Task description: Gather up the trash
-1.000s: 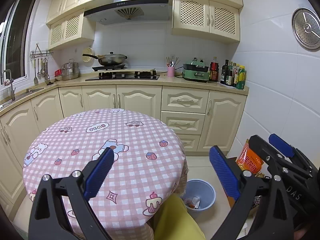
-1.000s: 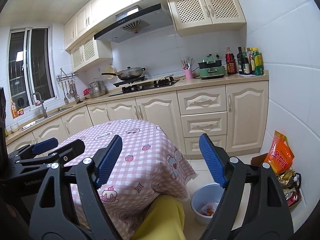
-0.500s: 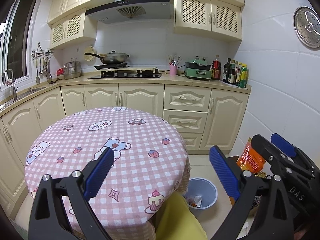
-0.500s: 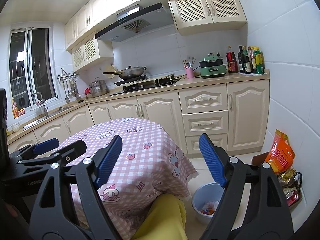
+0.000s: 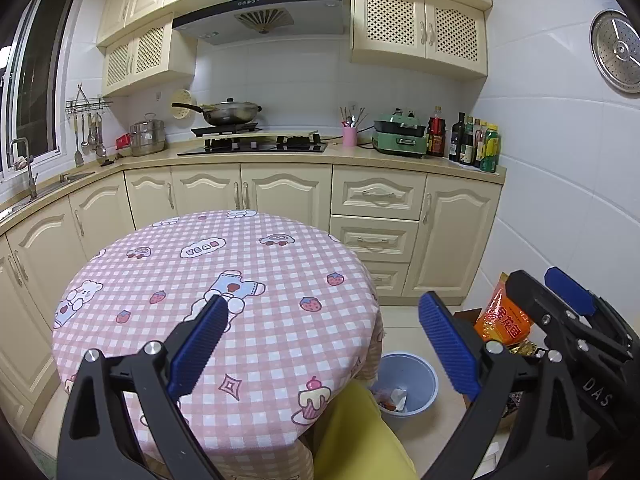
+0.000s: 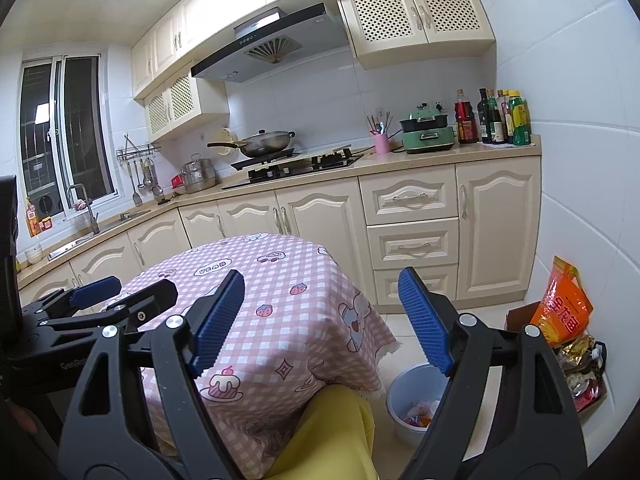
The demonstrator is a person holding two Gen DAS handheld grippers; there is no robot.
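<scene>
My left gripper [image 5: 324, 336] is open, its blue pads wide apart with nothing between them, held over the near edge of a round table [image 5: 240, 264] covered in a pink checked cloth. My right gripper [image 6: 322, 316] is open too and holds nothing. Each gripper shows in the other's view: the right gripper [image 5: 536, 284] at the right edge, the left gripper [image 6: 138, 290] at the left edge. A pale blue bin [image 5: 416, 364] stands on the floor right of the table with scraps of trash [image 5: 394, 396] inside; in the right wrist view the bin [image 6: 400, 384] holds coloured wrappers [image 6: 418, 412]. I see no loose trash on the cloth.
A person's yellow trouser leg [image 5: 360, 432] is below the grippers, beside the bin. An orange snack bag [image 6: 564, 308] and other packets lean against the right wall by a cardboard box. Cream cabinets and a counter with a hob, pan and bottles run behind the table.
</scene>
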